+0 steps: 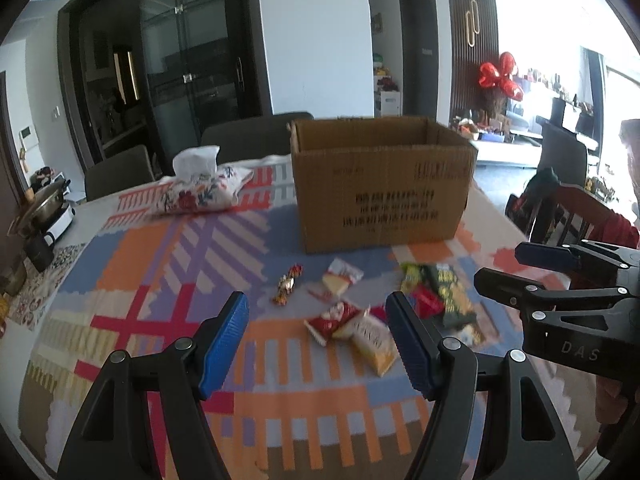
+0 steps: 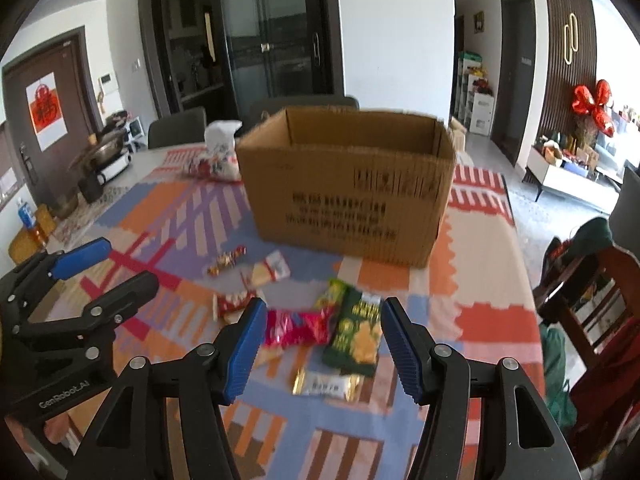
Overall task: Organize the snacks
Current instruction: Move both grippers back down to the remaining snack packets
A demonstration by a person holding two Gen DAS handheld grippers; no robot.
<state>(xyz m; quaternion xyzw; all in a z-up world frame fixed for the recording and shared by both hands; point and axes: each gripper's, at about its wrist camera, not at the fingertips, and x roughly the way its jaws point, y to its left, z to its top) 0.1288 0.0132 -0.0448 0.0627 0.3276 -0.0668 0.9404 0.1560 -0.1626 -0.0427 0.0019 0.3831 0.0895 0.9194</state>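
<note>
Several snack packets lie loose on the patterned tablecloth in front of an open cardboard box. My left gripper is open above a red packet and a yellow packet; nothing sits between its pads. A wrapped candy and a wafer packet lie farther off. My right gripper hangs open over a red bag and a green bag, touching neither. A gold-and-white bar lies nearer. Each view shows the other gripper at its side: the right gripper, the left gripper.
A floral tissue pouch lies left of the box. Grey chairs stand behind the table. A pot and appliances crowd the left end. A wooden chair draped with clothing stands by the right table edge.
</note>
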